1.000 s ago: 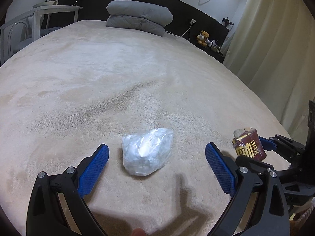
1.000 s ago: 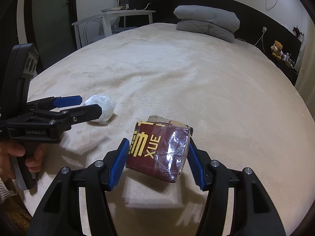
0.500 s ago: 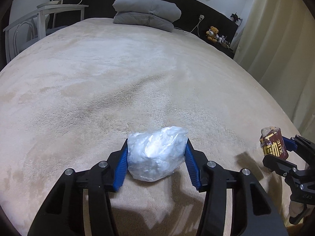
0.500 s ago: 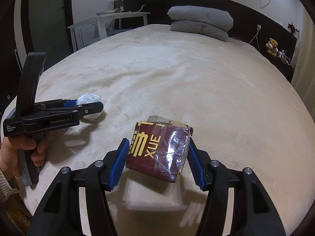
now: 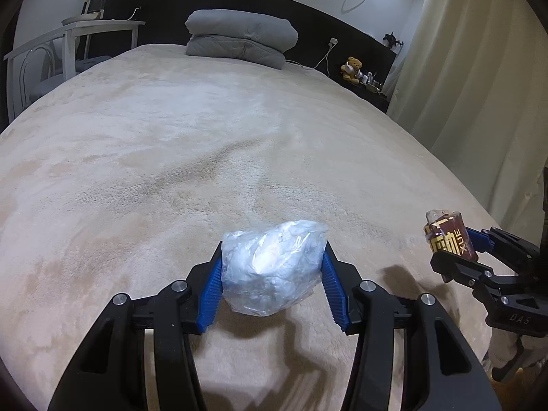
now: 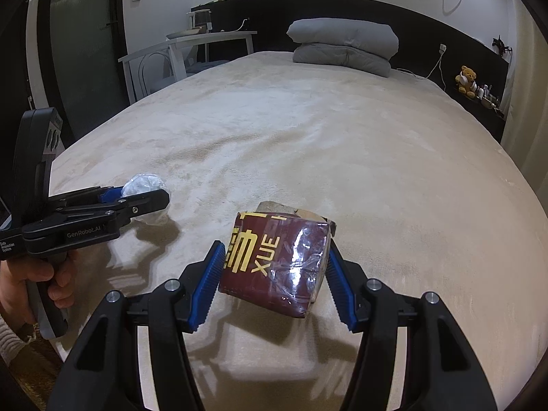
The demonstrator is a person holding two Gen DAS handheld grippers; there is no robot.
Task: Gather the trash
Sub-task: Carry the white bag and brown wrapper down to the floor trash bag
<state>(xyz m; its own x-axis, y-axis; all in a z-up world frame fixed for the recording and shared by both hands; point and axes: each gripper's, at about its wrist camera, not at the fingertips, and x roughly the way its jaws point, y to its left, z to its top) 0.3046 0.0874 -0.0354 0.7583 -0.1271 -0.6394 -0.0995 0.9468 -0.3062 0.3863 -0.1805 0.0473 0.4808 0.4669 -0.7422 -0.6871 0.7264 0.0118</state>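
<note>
A crumpled clear plastic bag is pinched between the blue pads of my left gripper, lifted a little off the beige bed cover. In the right wrist view the same bag shows at the left, in that gripper, held by a hand. My right gripper is shut on a dark red packet with yellow lettering and clear wrap, held above the cover. The left wrist view shows that packet at the right edge.
Folded grey bedding lies at the head of the bed against a dark headboard. A white table and chair stand at the left. A teddy bear sits on the right shelf, beside pale curtains.
The left gripper went from open around the plastic bag to shut on it, then lifted it off the cover. The right gripper rose slightly with the red packet still held.
</note>
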